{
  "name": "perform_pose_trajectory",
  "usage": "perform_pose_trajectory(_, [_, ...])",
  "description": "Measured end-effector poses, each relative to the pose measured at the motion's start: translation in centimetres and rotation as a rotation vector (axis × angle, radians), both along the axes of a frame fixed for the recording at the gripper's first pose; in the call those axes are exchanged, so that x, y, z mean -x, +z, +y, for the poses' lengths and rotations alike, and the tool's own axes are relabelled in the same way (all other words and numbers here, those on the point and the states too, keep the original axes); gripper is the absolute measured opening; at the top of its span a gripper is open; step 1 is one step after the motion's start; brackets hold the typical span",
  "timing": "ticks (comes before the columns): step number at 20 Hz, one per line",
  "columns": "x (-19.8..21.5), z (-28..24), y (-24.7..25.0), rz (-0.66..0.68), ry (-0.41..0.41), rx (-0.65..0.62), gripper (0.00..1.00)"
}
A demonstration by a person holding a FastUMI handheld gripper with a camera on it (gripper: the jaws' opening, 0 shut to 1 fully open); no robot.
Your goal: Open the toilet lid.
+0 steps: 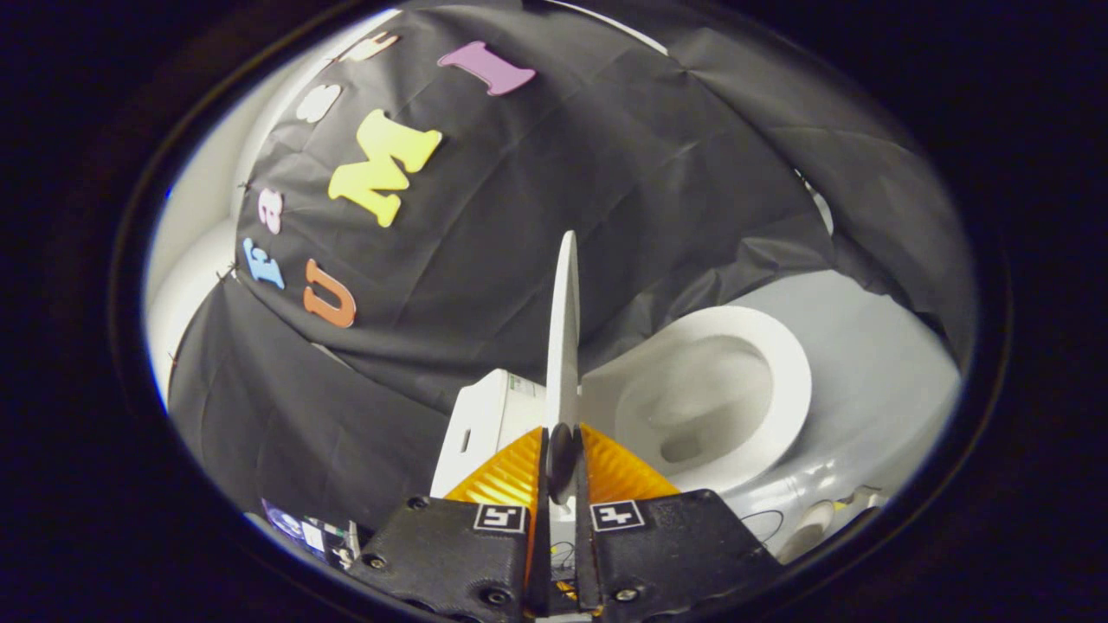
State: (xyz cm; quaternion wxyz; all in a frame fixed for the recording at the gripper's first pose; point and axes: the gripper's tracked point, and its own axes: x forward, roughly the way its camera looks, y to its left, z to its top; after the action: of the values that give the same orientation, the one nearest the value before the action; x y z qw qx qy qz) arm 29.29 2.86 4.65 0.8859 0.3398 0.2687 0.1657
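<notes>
Okay so I'd call this mostly done. The toilet lid is standing up on edge, basically vertical, and my tongs are pinched narrow right on its rim, one finger on each face of it. Seen edge-on like this, it runs as a thin white blade straight up and away from between the fingertips.

Off to the right of the tongs and a bit beyond them, the seat and the bowl are fully uncovered, so nothing is covering the opening anymore. To the left of the tongs, just past the fingertips, there's the white tank, with the black cloth wall behind everything.

What's left, as far as I can judge: tip the lid the last bit back so it leans toward the tank side and stays put, then let go. If I release while it's balanced dead upright, I'd guess it could flop back down onto the seat.

Pose-wise, I'm holding the tongs low and aimed upward along the lid, rolled over so the toilet looks sideways from here. The grip sits at the lid's near edge, not deep onto it, so it's a fairly shallow bite.
</notes>
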Motion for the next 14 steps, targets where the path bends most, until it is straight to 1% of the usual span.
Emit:
perform_pose_trajectory(6, [0.4,3.1,2.0,-0.019,0.007,0.063,0.14])
perform_pose_trajectory(11, [0.7,5.5,3.6,-0.032,0.006,0.073,0.15])
perform_pose_trajectory(14, [1.0,7.8,4.5,-0.05,0.022,0.114,0.15])
